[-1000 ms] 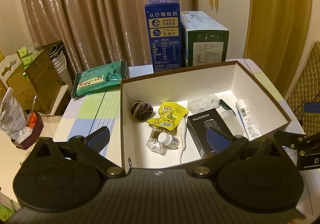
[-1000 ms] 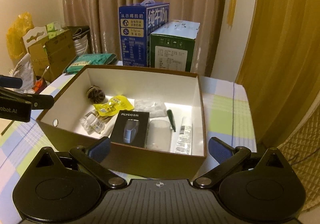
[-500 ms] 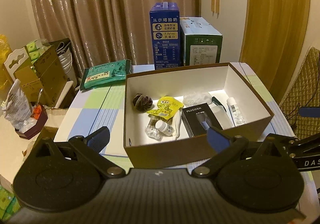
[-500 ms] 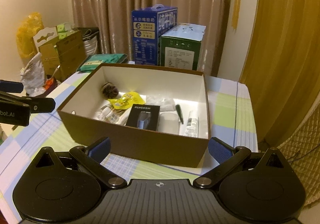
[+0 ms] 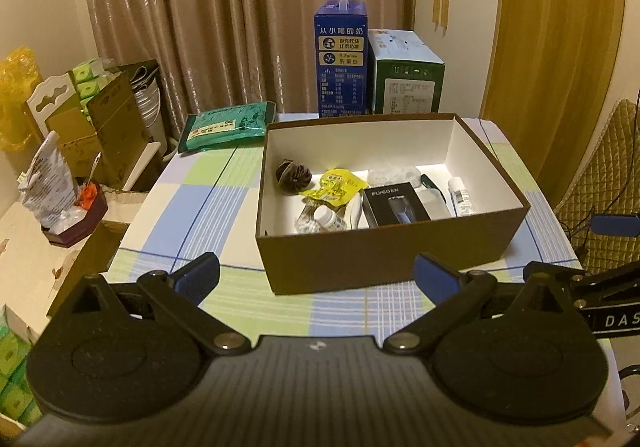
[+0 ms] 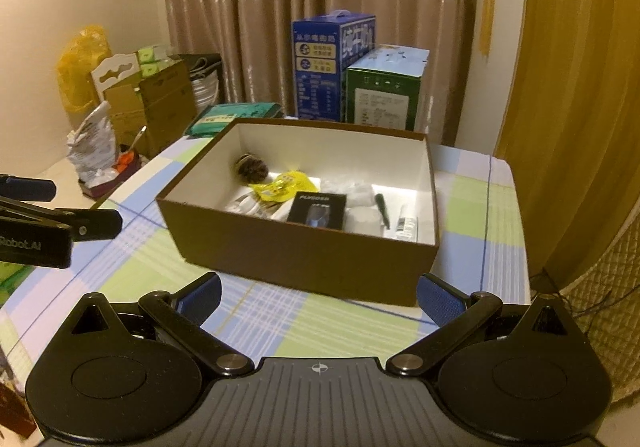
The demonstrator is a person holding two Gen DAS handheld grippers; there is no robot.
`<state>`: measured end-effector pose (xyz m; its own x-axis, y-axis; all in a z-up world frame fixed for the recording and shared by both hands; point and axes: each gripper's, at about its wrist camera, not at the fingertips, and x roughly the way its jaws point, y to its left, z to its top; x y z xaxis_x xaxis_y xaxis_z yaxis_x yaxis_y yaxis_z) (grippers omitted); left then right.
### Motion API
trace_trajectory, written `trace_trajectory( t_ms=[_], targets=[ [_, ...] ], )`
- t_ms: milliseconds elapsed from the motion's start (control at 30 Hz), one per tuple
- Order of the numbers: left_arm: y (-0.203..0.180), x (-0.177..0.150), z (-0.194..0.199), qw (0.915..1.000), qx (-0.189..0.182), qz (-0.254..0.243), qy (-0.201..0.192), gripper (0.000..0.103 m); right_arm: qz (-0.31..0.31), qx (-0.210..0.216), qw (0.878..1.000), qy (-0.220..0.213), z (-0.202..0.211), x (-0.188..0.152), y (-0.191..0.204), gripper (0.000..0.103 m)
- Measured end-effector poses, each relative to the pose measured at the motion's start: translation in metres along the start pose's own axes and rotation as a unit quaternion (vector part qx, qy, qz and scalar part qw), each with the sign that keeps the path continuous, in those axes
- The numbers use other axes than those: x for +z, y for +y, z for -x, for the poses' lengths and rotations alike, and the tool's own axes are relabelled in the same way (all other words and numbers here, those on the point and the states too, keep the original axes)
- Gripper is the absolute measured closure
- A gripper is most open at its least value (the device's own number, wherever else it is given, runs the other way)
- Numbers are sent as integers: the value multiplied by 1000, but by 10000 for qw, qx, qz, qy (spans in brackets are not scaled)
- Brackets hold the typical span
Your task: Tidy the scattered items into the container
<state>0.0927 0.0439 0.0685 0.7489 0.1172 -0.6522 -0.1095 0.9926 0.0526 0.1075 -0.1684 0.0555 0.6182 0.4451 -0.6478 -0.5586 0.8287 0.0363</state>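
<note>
The left gripper (image 5: 316, 279) hangs level above the table, its two blue-padded fingers (image 5: 198, 277) spread wide with nothing between them. The right gripper (image 6: 318, 297) holds the same pose, jaws fully apart and empty, pads (image 6: 440, 299) facing inward. Each tool shows at the edge of the other's view: the right one at the far right of the left wrist view, the left one at the far left of the right wrist view, side by side and well apart

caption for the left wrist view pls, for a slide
Open left gripper above a checked tablecloth, facing a brown box holding small items, including a yellow packet and black carton.
</note>
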Motion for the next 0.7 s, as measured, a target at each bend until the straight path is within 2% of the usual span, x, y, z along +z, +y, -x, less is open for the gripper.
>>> trace_trajectory(
  t_ms=[700],
  targets=[
    [-29,-40,37,9998,142,78,139,1,-108,219,9995,186,31,-41,-19,2]
  ],
)
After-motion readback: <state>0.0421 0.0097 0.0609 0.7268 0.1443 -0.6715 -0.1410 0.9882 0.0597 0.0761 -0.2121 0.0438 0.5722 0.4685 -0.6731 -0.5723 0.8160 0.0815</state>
